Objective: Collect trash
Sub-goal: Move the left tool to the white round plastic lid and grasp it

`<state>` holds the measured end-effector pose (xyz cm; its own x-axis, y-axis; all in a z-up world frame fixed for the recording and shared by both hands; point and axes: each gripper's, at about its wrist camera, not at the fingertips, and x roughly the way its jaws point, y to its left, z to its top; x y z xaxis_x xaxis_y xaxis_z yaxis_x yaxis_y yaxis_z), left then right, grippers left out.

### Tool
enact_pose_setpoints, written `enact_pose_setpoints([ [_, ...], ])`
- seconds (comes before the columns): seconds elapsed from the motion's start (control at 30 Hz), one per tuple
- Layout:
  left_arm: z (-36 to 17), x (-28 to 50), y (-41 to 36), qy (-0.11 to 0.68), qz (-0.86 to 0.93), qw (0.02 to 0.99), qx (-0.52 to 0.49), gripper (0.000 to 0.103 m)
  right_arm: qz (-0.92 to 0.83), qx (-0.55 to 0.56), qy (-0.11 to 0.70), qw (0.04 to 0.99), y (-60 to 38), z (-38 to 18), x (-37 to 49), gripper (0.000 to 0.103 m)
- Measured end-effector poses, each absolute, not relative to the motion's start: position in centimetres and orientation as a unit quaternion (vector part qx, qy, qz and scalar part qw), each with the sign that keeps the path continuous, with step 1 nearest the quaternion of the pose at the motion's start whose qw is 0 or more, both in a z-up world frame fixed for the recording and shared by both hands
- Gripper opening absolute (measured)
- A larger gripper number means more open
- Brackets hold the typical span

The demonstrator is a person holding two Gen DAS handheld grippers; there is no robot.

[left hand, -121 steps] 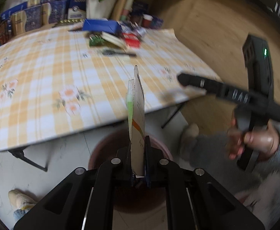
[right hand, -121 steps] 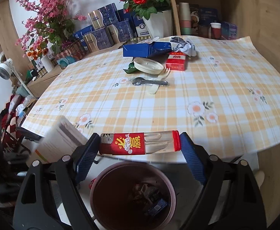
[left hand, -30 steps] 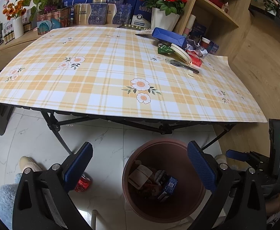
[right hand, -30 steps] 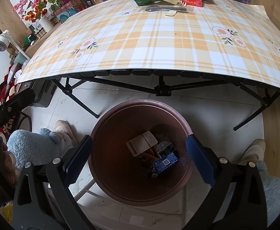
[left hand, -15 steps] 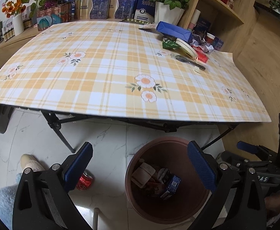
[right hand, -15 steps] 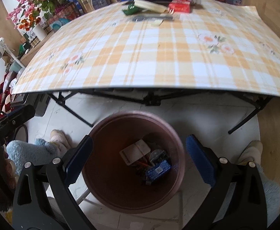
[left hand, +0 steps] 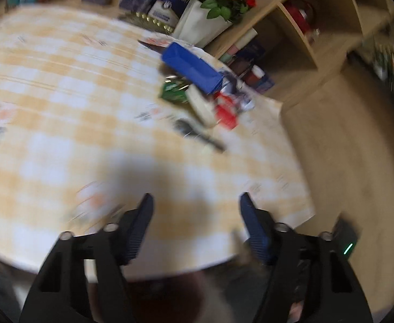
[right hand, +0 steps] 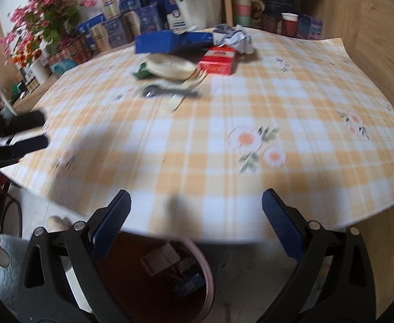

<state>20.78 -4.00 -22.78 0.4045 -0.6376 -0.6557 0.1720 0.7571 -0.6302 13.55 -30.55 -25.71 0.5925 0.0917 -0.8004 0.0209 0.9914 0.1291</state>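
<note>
**Reaching back to the table for the next piece of trash**

Both claws empty. Left gripper closing on nothing; right gripper spread wide. Remaining litter bunched at upper centre of the right view: red box, dark spoon with long axis left to right, white lid. Well apart from both claws, roughly straight ahead of the right one. Bin below, at the table's near edge.

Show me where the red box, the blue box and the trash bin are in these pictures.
red box [right hand: 218, 59]: right wrist view, on its top face.
blue box [right hand: 156, 42]: right wrist view, on its front side.
trash bin [right hand: 206, 271]: right wrist view, on its pink rim under the table edge.
</note>
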Motion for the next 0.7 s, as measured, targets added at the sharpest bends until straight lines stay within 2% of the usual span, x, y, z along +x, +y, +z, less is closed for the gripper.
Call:
enact_pose_setpoints([
  [0.13,-23.0,26.4,-6.5,0.482,-0.245,0.793,-0.281,0.049,0.005,0.072,0.444,0.893,-32.1,-25.5,14.7,0.096],
  [0.23,-23.6,30.1,-8.4,0.491,-0.243,0.78,-0.304,0.049,-0.002,0.073,0.442,0.894,-33.1,-25.5,15.6,0.096],
  [0.33,-24.7,33.1,-10.2,0.511,-0.224,0.78,-0.283,0.051,-0.006,0.075,0.44,0.895,-34.0,-25.4,16.2,0.096],
  [0.57,-27.3,36.2,-11.4,0.535,-0.208,0.773,-0.272,0.051,-0.009,0.074,0.438,0.896,-35.0,-25.3,16.7,0.096],
  [0.6,-27.7,36.4,-11.4,0.538,-0.209,0.769,-0.276,0.039,-0.009,0.074,0.439,0.895,-35.0,-25.4,16.8,0.096],
  [0.63,-27.9,36.4,-11.3,0.541,-0.213,0.764,-0.281,0.019,-0.009,0.074,0.44,0.895,-35.1,-25.5,16.9,0.096],
  [0.7,-28.3,36.2,-10.9,0.546,-0.214,0.759,-0.284,0.015,-0.008,0.073,0.439,0.896,-35.1,-25.5,17.0,0.096],
])
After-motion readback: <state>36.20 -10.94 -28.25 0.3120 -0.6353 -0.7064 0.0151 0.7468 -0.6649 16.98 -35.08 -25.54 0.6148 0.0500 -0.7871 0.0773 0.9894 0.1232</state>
